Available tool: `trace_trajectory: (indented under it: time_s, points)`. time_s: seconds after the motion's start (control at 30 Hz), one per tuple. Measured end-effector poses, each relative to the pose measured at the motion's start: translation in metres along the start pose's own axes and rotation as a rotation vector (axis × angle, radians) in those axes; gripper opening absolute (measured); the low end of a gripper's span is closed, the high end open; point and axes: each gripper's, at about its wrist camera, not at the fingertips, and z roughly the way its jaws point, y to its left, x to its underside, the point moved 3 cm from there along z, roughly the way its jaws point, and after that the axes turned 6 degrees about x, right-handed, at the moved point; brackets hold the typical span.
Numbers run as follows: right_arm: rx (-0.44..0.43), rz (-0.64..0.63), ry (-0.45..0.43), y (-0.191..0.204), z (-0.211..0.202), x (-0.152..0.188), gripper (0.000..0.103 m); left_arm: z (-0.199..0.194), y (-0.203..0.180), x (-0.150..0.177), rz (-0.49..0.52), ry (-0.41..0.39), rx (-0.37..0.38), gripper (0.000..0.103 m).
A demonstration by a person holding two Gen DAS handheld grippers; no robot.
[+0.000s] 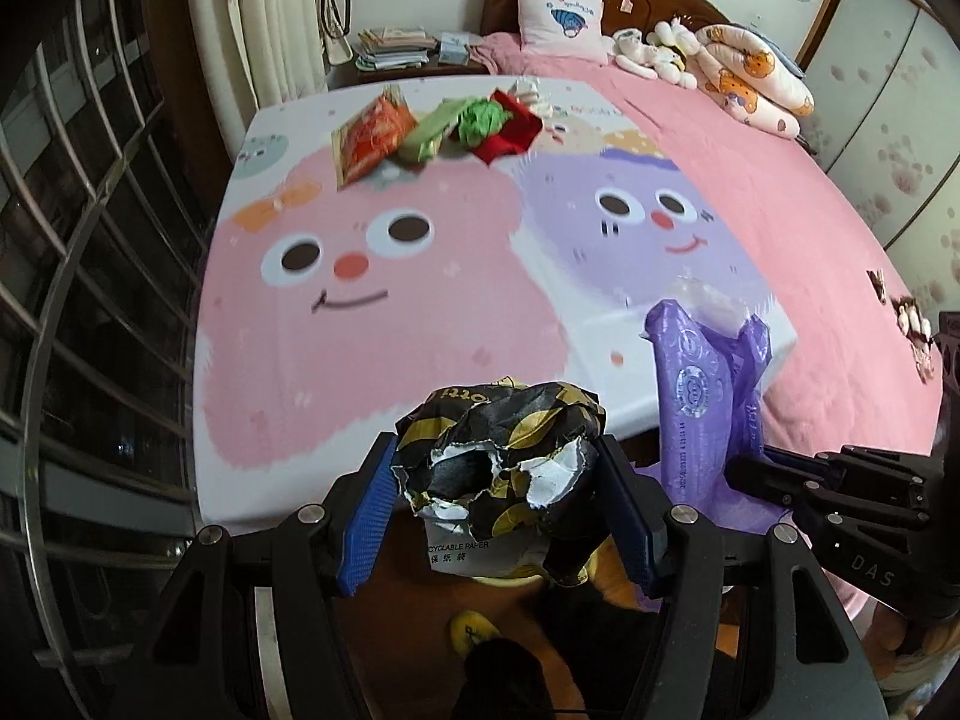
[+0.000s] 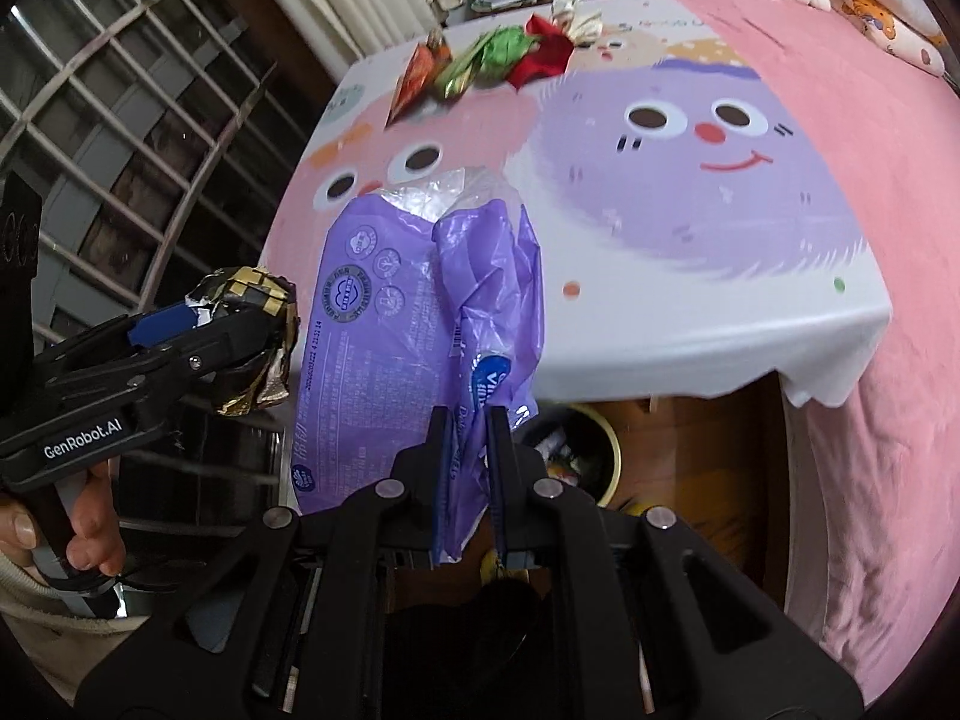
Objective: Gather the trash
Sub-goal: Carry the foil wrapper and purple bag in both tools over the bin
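My left gripper (image 1: 498,456) is shut on a crumpled black-and-gold paper bag (image 1: 510,420), pressed between its blue pads. My right gripper (image 2: 468,420) is shut on a purple plastic wrapper (image 2: 384,312), which stands up from its fingers. Both are held off the foot of the bed, above a yellow-rimmed bin (image 2: 612,450) on the floor. In the right wrist view the left gripper (image 2: 264,330) and its paper bag (image 2: 258,300) are at the left. More trash lies at the far side of the cartoon sheet: an orange packet (image 1: 372,138), a green wrapper (image 1: 456,120) and a red wrapper (image 1: 510,126).
The bed (image 1: 780,210) carries a pink cover with a pillow (image 1: 561,15) and plush toys (image 1: 654,51) at the headboard. A barred window (image 1: 90,240) runs along the left. A nightstand with stacked books (image 1: 396,48) stands by the curtain. A hand (image 2: 90,534) grips the left handle.
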Motion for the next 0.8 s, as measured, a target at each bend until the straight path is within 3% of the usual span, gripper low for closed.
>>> trace_trajectory:
  time_s: [0.17,0.33,0.53,0.8]
  points:
    - [0.018,-0.04,0.062,-0.004,0.017,0.019,0.009,0.015,-0.005,0.032,-0.039,0.027,-0.001,0.065]
    - [0.009,-0.048,0.16,-0.021,0.057,0.05,0.009,0.056,-0.007,0.061,-0.103,0.059,-0.011,0.065]
    - [0.015,-0.049,0.303,-0.055,0.138,0.099,0.009,0.129,-0.003,0.112,-0.185,0.138,-0.036,0.065]
    - [0.06,-0.017,0.427,-0.096,0.246,0.138,0.009,0.231,0.01,0.161,-0.217,0.212,-0.069,0.066]
